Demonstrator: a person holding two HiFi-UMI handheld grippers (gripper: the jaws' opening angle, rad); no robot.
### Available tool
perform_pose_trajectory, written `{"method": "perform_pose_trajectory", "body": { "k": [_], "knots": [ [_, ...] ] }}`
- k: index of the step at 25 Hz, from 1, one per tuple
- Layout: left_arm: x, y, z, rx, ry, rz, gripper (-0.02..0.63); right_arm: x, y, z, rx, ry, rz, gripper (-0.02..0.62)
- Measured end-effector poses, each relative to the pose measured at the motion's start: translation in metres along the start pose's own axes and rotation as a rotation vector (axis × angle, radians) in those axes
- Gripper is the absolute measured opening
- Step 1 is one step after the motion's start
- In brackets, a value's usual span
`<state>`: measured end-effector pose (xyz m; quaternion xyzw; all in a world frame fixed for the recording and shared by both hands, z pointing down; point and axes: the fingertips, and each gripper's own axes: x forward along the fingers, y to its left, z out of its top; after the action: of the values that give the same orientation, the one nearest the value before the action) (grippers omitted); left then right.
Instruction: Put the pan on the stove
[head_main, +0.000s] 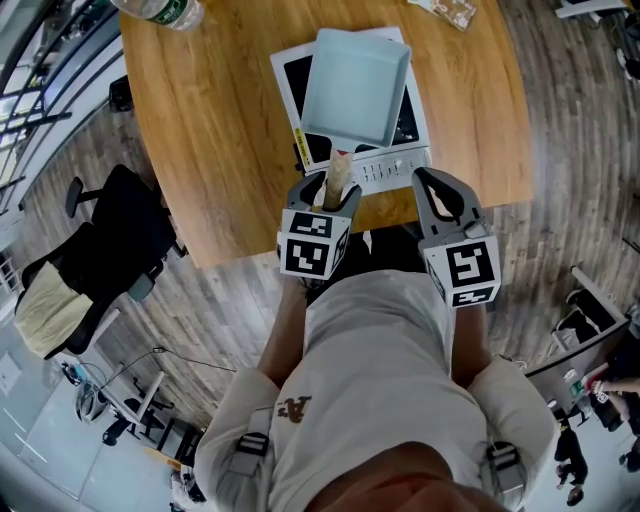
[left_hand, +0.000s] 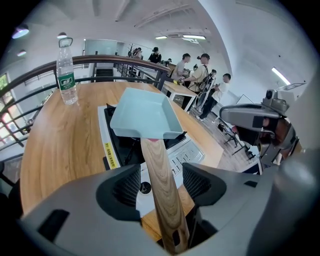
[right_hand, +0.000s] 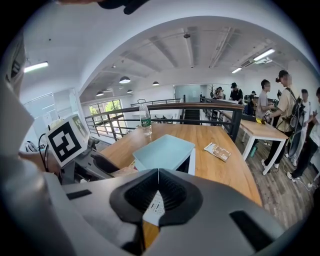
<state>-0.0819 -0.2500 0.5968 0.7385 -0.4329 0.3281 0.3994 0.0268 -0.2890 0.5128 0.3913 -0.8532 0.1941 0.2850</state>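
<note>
A pale blue square pan (head_main: 355, 85) sits on the white and black stove (head_main: 395, 165) on the wooden table. Its wooden handle (head_main: 338, 180) points toward me over the stove's control panel. My left gripper (head_main: 325, 200) is open around that handle (left_hand: 162, 185); the ribbed pads (left_hand: 127, 185) stand clear of the wood on both sides. In the left gripper view the pan (left_hand: 145, 117) rests flat above the stove (left_hand: 185, 152). My right gripper (head_main: 440, 195) hovers right of the handle at the table's near edge, shut with nothing in it (right_hand: 157, 192). The right gripper view shows the pan (right_hand: 162, 152) ahead.
A water bottle (left_hand: 65, 70) stands at the table's far left. A small packet (right_hand: 216, 151) lies on the table to the pan's right. A black office chair (head_main: 110, 260) sits left of the table. Several people stand by other tables beyond a railing.
</note>
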Motion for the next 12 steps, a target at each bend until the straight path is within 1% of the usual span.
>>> {"method": "perform_pose_trajectory", "body": {
  "k": [6,12],
  "knots": [
    [-0.018,0.002,0.012,0.005,-0.053,0.001,0.275,-0.004,0.006,0.009,-0.016,-0.022,-0.004,0.021],
    [-0.045,0.003,0.032,0.035,-0.139,0.018,0.273,-0.014,0.010,0.022,-0.037,-0.053,-0.020,0.021]
  ]
}}
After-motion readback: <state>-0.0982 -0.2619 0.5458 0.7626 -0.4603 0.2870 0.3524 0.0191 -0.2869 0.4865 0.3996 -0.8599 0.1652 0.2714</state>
